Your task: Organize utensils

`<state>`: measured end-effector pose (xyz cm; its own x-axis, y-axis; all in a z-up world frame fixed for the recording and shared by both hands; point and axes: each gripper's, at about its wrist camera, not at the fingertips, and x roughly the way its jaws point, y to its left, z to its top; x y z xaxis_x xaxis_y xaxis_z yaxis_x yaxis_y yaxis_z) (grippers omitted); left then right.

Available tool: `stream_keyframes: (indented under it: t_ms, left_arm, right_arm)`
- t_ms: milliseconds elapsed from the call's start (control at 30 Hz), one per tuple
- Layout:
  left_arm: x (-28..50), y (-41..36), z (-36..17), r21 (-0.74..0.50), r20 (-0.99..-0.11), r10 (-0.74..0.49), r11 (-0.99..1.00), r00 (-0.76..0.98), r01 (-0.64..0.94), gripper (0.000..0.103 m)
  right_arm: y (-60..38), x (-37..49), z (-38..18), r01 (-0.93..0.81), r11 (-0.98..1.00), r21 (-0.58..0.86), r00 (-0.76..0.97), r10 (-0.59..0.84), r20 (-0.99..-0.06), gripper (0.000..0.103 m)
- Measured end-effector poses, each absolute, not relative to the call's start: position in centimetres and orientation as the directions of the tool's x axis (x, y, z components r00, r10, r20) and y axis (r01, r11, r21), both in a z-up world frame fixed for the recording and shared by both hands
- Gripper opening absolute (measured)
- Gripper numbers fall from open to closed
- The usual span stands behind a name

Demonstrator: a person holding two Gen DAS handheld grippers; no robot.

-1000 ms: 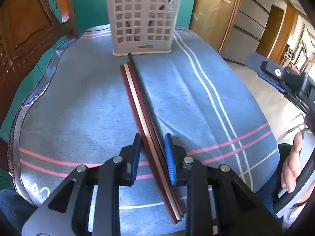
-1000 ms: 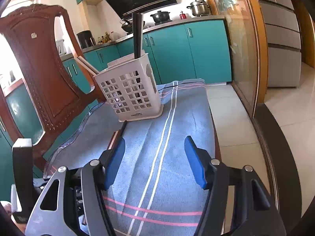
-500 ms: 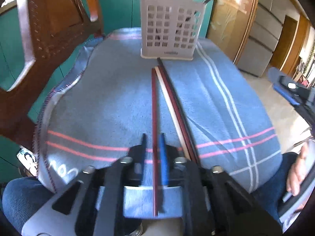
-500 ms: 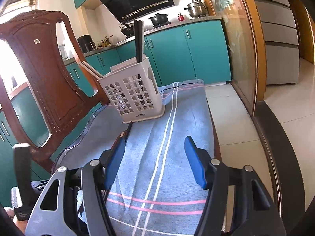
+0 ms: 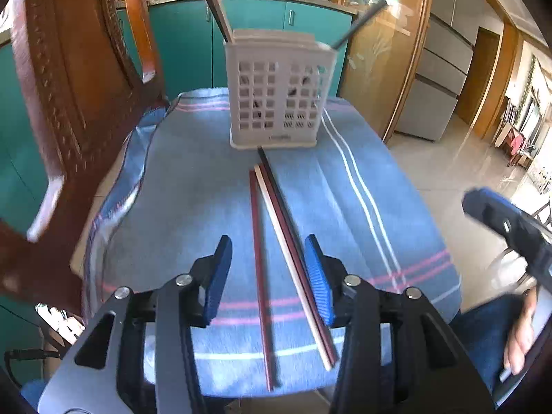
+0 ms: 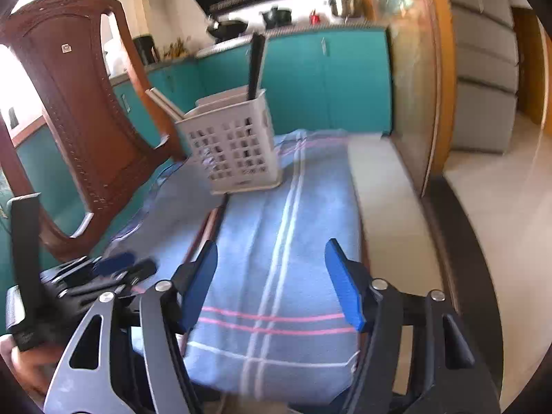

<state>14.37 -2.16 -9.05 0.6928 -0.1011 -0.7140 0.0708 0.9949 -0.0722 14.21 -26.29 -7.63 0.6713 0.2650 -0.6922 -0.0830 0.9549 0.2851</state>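
Left gripper (image 5: pixel 267 276) spread over chopsticks (image 5: pixel 276 227); right gripper (image 6: pixel 272 283) spread, empty.
Risk: closing could pinch several sticks, since they lie touching, short of the basket (image 5: pixel 276 93).

blue striped cloth (image 5: pixel 193 207) over tabletop, brown carved chair (image 6: pixel 79 120) at left, teal cabinets (image 5: pixel 186 41) top of frame.

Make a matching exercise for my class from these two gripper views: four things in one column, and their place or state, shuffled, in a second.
Things:
1. dark red chopstick
2. white utensil basket
3. left gripper
4. right gripper

Place or state:
A. open over bare striped cloth
B. open, straddling a chopstick
C. flat on the cloth, split from the bundle
D. upright at the cloth's far end

Pairs: 1-C, 2-D, 3-B, 4-A
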Motion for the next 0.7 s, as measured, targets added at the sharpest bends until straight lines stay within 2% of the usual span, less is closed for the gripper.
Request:
stream_keyframes:
  t_ms: [100,233,333,467,533,600,700]
  left_arm:
    - [16.7,-2.4,-7.2,0.026,-0.710,-0.038,0.996,0.703,0.080,0.059]
    - [20.4,-2.4,-6.0,0.122,-0.709,0.029,0.989,0.705,0.082,0.060]
    - [20.9,-0.8,-6.4,0.041,-0.707,-0.007,0.998,0.707,0.050,0.061]
    - [21.8,1.5,-8.7,-0.044,-0.778,-0.029,0.999,0.628,-0.009,0.061]
    - [22.0,2.4,-9.3,-0.119,-0.797,-0.097,0.993,0.596,0.003,0.064]
    - [21.9,2.7,-9.9,-0.140,-0.810,-0.108,0.990,0.577,-0.010,0.065]
    - [21.9,2.9,-10.5,-0.106,-0.826,-0.061,0.993,0.561,-0.047,0.065]
  right_arm:
    - [-25.2,17.3,-6.9,-0.100,0.969,0.225,0.631,0.237,-0.738,0.068]
    - [-22.8,22.6,-7.8,-0.121,0.984,0.128,0.605,0.175,-0.777,0.068]
    - [-21.0,26.4,-9.9,-0.153,0.979,0.134,0.545,0.197,-0.815,0.069]
    - [-18.3,29.3,-13.0,-0.223,0.965,0.139,0.454,0.229,-0.861,0.069]
    - [-17.2,30.1,-14.7,-0.258,0.953,0.158,0.408,0.256,-0.876,0.069]
    - [-16.7,30.2,-15.9,-0.277,0.950,0.145,0.391,0.249,-0.886,0.069]
    - [-16.6,30.5,-17.8,-0.272,0.955,0.114,0.349,0.209,-0.914,0.069]
